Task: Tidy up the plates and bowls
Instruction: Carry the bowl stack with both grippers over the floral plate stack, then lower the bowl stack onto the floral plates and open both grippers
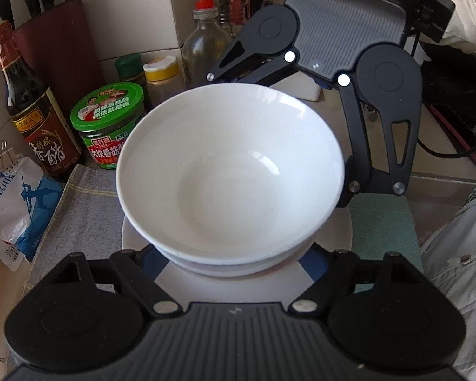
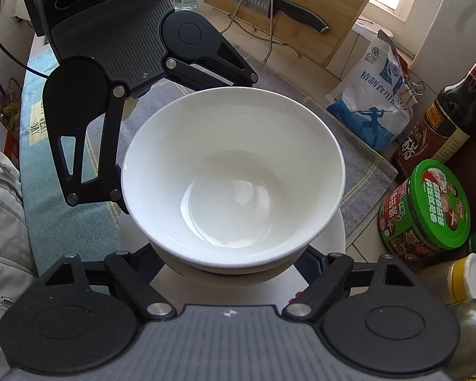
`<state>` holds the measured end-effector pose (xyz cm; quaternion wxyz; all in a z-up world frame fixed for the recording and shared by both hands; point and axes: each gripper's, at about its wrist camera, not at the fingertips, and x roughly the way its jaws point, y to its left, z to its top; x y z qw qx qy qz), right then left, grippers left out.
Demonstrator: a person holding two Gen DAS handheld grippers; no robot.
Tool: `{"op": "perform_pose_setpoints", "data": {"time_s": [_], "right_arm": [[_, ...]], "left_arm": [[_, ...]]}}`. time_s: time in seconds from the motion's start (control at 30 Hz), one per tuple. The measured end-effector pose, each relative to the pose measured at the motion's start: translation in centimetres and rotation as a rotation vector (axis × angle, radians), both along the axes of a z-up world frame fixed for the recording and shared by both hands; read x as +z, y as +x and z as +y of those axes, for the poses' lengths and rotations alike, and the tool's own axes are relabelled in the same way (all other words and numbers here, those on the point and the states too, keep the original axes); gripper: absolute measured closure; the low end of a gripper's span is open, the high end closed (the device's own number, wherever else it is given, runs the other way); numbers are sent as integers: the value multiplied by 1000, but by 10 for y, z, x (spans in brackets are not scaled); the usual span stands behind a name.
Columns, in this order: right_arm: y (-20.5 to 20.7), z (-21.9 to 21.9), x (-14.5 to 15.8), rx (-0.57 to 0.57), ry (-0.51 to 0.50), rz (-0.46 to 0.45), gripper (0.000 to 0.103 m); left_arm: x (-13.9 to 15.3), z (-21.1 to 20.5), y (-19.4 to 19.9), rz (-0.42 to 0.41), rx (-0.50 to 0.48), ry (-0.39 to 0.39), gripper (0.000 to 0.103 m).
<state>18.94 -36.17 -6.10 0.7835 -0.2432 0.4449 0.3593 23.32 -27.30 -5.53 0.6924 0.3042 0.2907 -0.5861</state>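
Gleaming white bowl (image 1: pixel 230 171), empty, stacked.

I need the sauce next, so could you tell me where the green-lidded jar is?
The green-lidded jar stands left of the bowl in the left wrist view, between the dark bottle and the small yellow-capped jar.

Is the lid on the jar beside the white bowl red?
No, the jar left of the white bowl has a green lid.

The cloth (image 2: pixel 38 127) reads "DAY"; the bag (image 2: pixel 371 101) reads "精制食用".
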Motion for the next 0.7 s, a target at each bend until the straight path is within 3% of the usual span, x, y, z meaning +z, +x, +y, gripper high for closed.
{"op": "perform_pose_setpoints", "data": {"time_s": [0.6, 0.7], "right_arm": [[7, -4, -8, -28, 17, 23, 14], [6, -4, -6, -39, 34, 25, 10]], "left_arm": [[-4, -4, 7, 23, 22, -5, 18], [-4, -3, 4, 13, 31, -10, 17]]}}
